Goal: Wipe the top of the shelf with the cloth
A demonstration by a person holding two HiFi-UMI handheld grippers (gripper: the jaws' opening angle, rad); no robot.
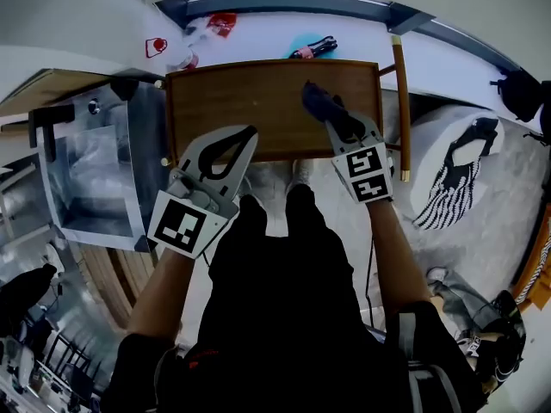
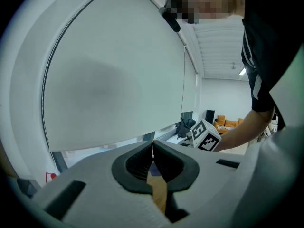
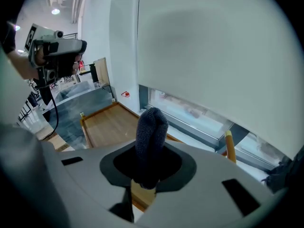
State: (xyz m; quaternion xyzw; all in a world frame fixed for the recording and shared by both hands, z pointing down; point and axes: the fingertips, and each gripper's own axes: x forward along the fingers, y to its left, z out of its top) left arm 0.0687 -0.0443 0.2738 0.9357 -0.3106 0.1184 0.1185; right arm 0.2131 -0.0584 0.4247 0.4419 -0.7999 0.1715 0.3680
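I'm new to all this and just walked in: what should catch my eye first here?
The right gripper clamps a dark cloth over the wooden shelf top, near its right end. The left gripper hangs shut and empty at the shelf's front edge.

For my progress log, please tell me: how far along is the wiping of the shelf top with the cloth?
Done: the right tool is shut on the dark cloth. In hand: the cloth is held over the right part of the wooden shelf top; contact cannot be told. Remaining: the wiping itself, as no wiped area shows. The left tool is shut and empty.
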